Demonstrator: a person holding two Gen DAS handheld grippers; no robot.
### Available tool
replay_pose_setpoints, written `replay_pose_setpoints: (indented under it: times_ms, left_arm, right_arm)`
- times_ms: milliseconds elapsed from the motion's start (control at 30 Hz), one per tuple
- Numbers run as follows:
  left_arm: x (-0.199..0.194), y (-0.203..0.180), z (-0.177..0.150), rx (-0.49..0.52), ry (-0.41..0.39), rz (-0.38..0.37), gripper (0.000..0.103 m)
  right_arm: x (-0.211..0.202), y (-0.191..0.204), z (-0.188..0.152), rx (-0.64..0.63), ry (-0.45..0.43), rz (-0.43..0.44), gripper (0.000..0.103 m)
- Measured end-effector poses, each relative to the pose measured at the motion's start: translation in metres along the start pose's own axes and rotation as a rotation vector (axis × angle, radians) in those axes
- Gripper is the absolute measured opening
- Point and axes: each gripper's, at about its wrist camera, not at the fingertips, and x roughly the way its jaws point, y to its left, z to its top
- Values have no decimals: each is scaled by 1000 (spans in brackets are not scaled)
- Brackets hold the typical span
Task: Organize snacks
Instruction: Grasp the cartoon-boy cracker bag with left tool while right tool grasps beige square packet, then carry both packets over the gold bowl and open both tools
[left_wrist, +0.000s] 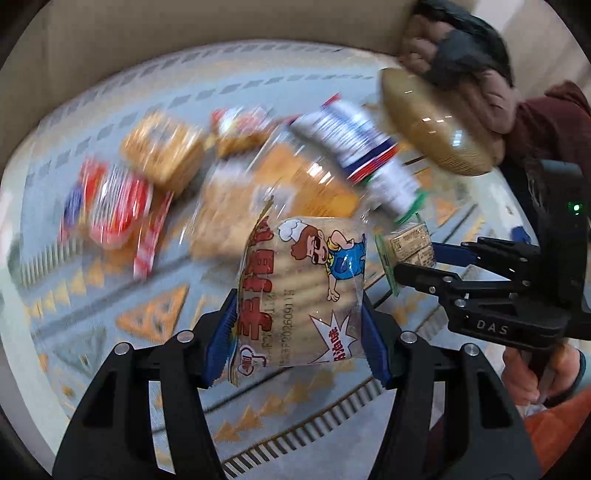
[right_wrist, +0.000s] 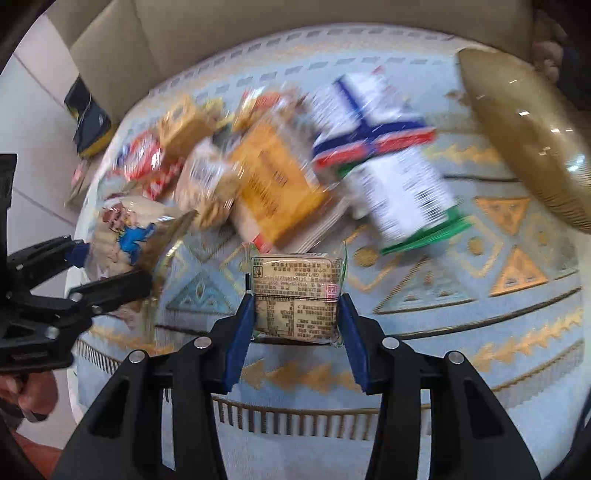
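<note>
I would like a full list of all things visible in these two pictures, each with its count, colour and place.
cartoon chef packet: 1, clear with blue and red print, between the left fingers.
small cake packet: 1, beige with a green edge, between the right fingers.
white snack bag: 1, white with blue, red and green, on the cloth.
orange packet: 1, orange, middle of the pile.
red packet: 1, red and white, left of the pile.
gold bowl: 1, gold, tilted at the far right, another hand on it.
patterned cloth: 1, pale blue and orange, under everything.
left gripper: 1, black, blue pads.
right gripper: 1, black, blue pads.
</note>
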Motion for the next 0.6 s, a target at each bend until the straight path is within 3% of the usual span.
replay_pose_setpoints:
  times_ms: [200,400,467,500,533,600]
  left_arm:
    - [0,-65,82,200,-8,-67,61]
    - [31,-123,171,212,-87,-184,62]
    - [46,-138,194,212,-82,-221,71]
    - [50,-142,200,207,-67,-237,76]
    - [52,-141,203,192,-61,-246,78]
    - [49,-141,202,185,-72,-253,79]
  right_arm:
    - [-68,-74,20,193,-131,-113,45]
    - [-113,-146,62,368,-223,-313,46]
    - [-117,-164,72,403,-253,-354,51]
    - [-117,-175,76,417,-261,-367,68]
    - [-114,-176,78,427,-263,-375,77]
    - [-110,-178,77,441,-266,-396,77]
